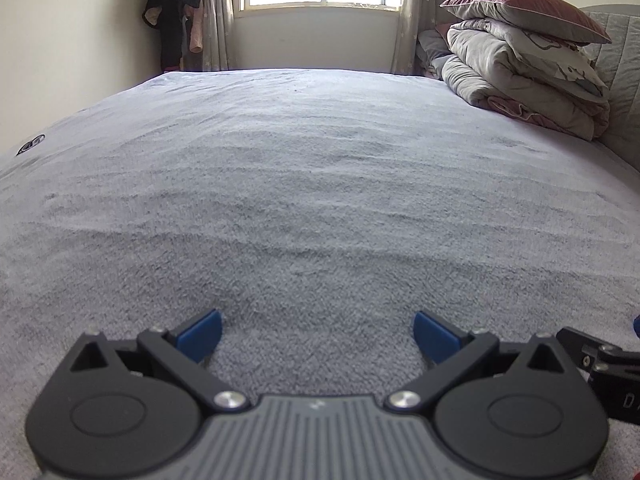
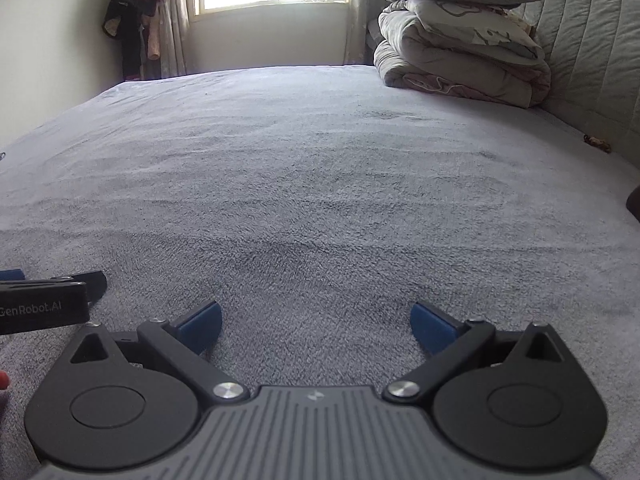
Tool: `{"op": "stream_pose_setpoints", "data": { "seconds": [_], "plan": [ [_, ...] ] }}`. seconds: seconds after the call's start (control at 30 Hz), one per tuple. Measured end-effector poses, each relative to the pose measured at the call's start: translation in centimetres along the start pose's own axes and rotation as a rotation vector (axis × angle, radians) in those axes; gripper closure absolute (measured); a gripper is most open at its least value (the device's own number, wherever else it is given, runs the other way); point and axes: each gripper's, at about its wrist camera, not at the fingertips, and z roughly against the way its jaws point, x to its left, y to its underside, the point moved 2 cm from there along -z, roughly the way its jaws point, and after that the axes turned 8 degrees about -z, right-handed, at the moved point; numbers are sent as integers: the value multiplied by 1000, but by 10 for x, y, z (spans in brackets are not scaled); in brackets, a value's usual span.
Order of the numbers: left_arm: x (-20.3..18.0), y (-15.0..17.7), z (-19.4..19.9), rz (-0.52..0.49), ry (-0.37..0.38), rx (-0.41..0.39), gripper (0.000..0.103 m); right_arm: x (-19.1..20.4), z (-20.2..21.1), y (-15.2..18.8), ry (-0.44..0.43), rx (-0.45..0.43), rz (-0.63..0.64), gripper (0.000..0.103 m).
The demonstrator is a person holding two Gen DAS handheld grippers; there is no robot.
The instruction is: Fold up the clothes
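No garment to fold shows in either view; the grey fleece bedspread (image 1: 312,184) fills the middle of both frames and lies bare. The only clothes I can see are dark ones hanging (image 1: 176,16) in the upper left of the frame, beside the curtain and well apart from me. My left gripper (image 1: 318,334) sits low over the near edge of the bedspread with its blue pads spread wide, gripping nothing. My right gripper (image 2: 316,328) is just beside it, equally spread and empty. A stack of folded quilts topped by a pillow (image 1: 524,52) sits in the upper right against the headboard. I judge the step in hand is fetching a garment, and I should lay it flat mid-bed before pinching any corners.
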Motion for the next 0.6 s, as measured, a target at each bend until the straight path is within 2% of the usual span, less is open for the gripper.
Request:
{"op": "stream_pose_setpoints", "data": {
  "seconds": [0.6],
  "plan": [
    [-1,1,0,1,-1,-1,0,1,0,2,50,-12,-22,0]
  ]
}}
